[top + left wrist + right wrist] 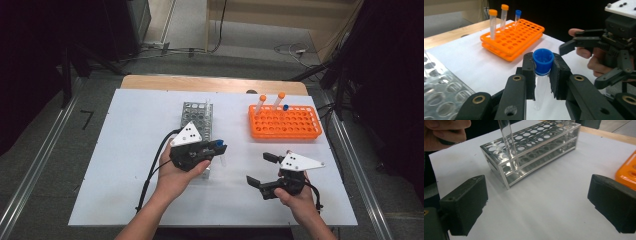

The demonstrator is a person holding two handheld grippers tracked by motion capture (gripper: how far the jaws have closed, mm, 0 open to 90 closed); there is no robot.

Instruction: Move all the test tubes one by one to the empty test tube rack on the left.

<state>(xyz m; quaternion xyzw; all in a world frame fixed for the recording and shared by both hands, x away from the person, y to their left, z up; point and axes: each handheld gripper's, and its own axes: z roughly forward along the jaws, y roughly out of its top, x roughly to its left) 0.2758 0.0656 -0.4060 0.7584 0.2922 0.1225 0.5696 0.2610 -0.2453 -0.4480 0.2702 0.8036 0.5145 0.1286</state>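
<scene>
My left gripper (218, 147) is shut on a clear tube with a blue cap (543, 60), both pads pressing just under the cap. The tube hangs roughly upright above the white table, its lower end (510, 147) in front of the near corner of the metal rack (531, 142). To the right, my right gripper (260, 169) stands open and wide, with nothing but bare table between its pads (464, 205). It faces the left gripper and shows as well in the left gripper view (589, 62).
An orange rack (285, 122) at the back right holds two orange-capped tubes (260, 104) and one blue-capped tube (285, 107). The metal rack (196, 117) stands at the middle back. A white sheet (130, 150) covers the table. Cables trail from both grippers.
</scene>
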